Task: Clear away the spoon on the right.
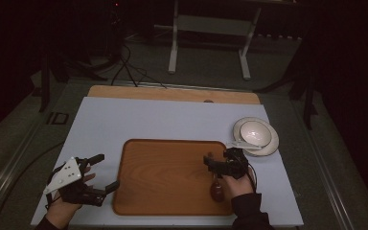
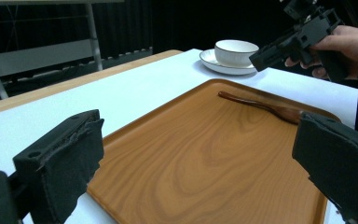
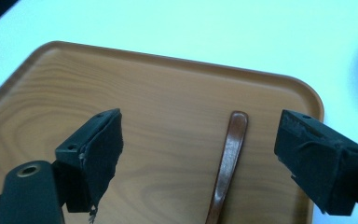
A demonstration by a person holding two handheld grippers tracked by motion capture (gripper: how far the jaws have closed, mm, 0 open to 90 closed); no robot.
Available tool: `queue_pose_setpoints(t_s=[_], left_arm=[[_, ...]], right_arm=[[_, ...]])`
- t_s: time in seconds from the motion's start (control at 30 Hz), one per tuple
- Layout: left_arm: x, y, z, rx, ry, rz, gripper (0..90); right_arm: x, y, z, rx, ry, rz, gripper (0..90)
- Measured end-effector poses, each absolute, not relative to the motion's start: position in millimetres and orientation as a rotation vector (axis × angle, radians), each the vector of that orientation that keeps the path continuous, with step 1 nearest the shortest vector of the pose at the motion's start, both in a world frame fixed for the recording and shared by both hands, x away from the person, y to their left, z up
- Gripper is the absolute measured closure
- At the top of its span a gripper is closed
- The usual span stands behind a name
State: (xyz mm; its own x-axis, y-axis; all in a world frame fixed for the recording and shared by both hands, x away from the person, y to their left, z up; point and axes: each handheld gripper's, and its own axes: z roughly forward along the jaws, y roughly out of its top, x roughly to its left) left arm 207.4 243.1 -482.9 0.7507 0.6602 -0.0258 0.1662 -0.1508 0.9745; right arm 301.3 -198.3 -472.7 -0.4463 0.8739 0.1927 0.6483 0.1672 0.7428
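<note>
Both grippers are held wide open, and nothing is held in either one. The left gripper (image 1: pixel 106 171) is held in a hand at the left edge of the wooden tray (image 1: pixel 163 158), with its jaws spread far apart beside the tray's rim. The right gripper (image 1: pixel 212 162) is held above the right side of the tray, and its two black jaws are spread wide over a brown wooden spoon (image 3: pixel 227 158). The spoon is laid flat in the tray near the right edge, and it is not touched by the jaws. The tray is set on a white table (image 1: pixel 124 120). A white bowl (image 1: pixel 255 132) is seen on a white saucer (image 1: pixel 271 143) just past the tray's far right corner, near the right gripper.
</note>
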Motion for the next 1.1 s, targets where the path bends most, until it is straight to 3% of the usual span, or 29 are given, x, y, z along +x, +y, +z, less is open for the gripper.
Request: queue_pose_setpoints(t_s=[1.1], left_arm=[[209.2,243.2,-485.5,1.71,0.677,0.49,3.0]], right_arm=[[259.3,-283.3,-467.5,1.225,2.197,1.263,15.1]])
